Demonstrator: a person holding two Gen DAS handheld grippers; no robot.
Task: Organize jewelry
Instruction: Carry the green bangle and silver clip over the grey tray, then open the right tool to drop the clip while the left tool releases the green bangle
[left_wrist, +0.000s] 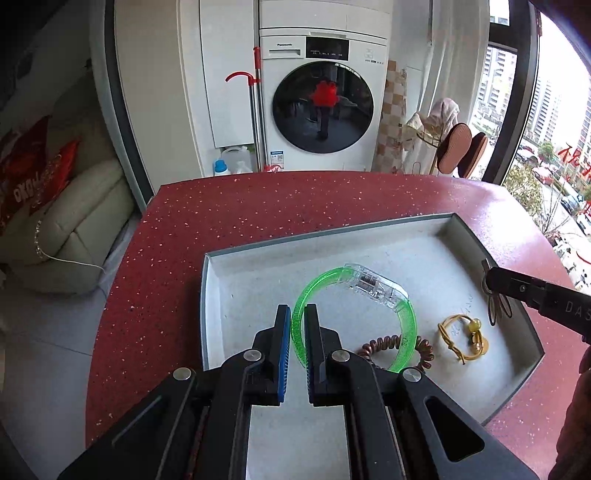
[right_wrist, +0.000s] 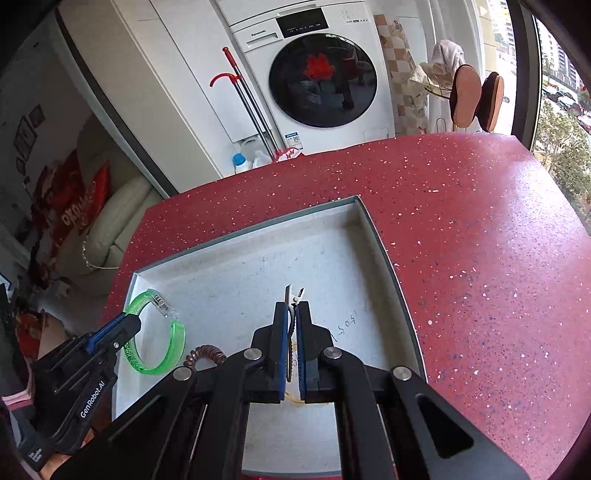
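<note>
Green translucent plastic sits between your left tongs (left_wrist: 294, 317): the green bangle (left_wrist: 404, 332) stands tilted in the grey tray (left_wrist: 221, 280), its band pinched between the two blue pads, its clear clasp block up at 1 o'clock from the tips. Your right tongs (right_wrist: 291, 314) are clamped on a metal hair clip (right_wrist: 293, 295), whose prongs poke out past the tips at 12 o'clock.

From the left wrist view, a brown coil hair tie (left_wrist: 424, 350) lies under the bangle's near edge at 4 o'clock, touching it, and a yellow cord bracelet (left_wrist: 461, 338) with beads lies just beside that at 3 o'clock, apart from the bangle. The right tongs come in over the tray's right wall.

The tray floor at 11 to 12 o'clock of both tongs is bare, up to the low far wall. The tray's left wall stands near the left tongs.

The tray rests on a red speckled table (right_wrist: 480, 221), wide at 2 o'clock in the right wrist view. Beyond the far edge stands a white washing machine (left_wrist: 321, 92), with a window at 3 o'clock.
</note>
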